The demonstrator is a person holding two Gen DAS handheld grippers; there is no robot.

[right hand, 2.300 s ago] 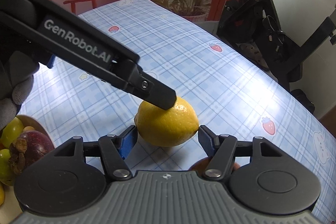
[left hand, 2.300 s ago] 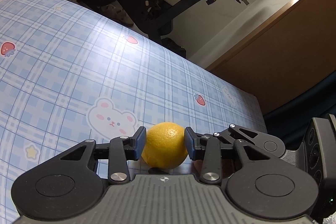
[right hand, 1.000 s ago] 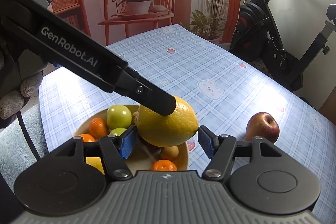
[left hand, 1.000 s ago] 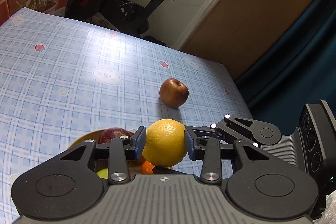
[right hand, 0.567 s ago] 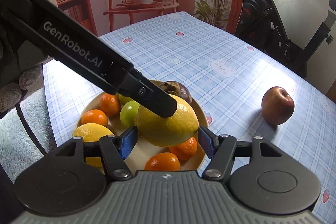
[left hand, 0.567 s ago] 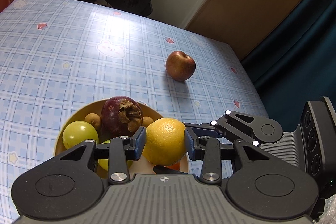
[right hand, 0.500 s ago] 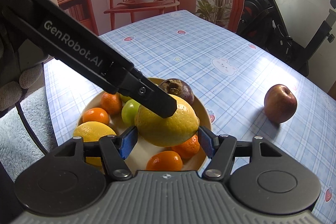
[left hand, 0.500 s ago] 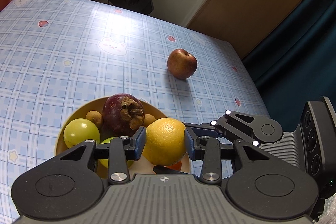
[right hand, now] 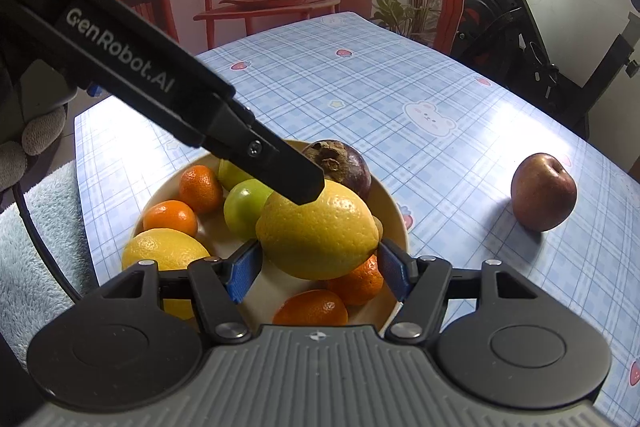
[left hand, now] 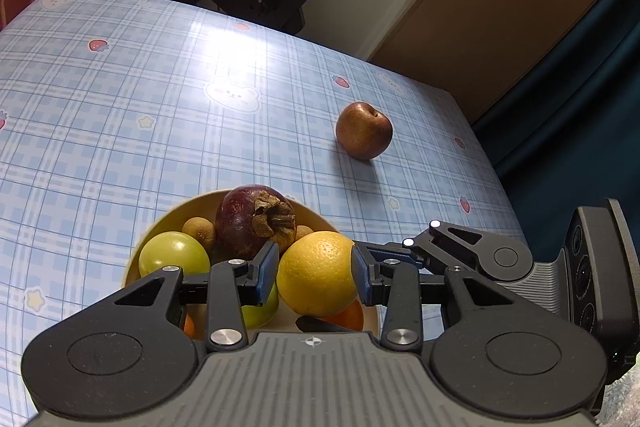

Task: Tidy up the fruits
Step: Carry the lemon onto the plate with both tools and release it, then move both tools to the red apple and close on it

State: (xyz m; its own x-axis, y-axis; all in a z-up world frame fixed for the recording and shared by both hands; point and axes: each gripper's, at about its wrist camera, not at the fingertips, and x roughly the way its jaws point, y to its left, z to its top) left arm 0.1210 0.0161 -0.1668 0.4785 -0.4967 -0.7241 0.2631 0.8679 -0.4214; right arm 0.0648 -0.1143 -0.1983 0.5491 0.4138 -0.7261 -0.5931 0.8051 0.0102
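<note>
Both grippers are closing on the same lemon point(left hand: 318, 273) from different sides, holding it just above a tan bowl point(left hand: 172, 217) of fruit. In the left wrist view, low in the centre of the frame, the left gripper point(left hand: 314, 271) is pinching the lemon across its narrow width, its blue pads pressing on both sides with the jaws only partly apart. In the right wrist view the right gripper point(right hand: 318, 265) is clamping the lemon point(right hand: 318, 235) end to end, jaws standing wider, each pad touching a tip of the fruit, while one black finger of the left gripper is reaching in from the upper left of the frame and resting on the lemon's top. Under the lemon the bowl point(right hand: 394, 211) is sitting at lower centre, holding a second lemon point(right hand: 164, 251) at its left edge, several small oranges point(right hand: 200, 187), green fruits point(right hand: 246, 207) and a dark purple fruit point(right hand: 344, 165) at its far rim. A red apple point(right hand: 544, 191) is lying alone on the blue checked tablecloth point(right hand: 400, 87) at the right of the frame, well apart from the bowl. An exercise bike point(right hand: 532, 11) is standing in the upper right, and a gloved hand point(right hand: 28, 143) is showing at the left edge.
</note>
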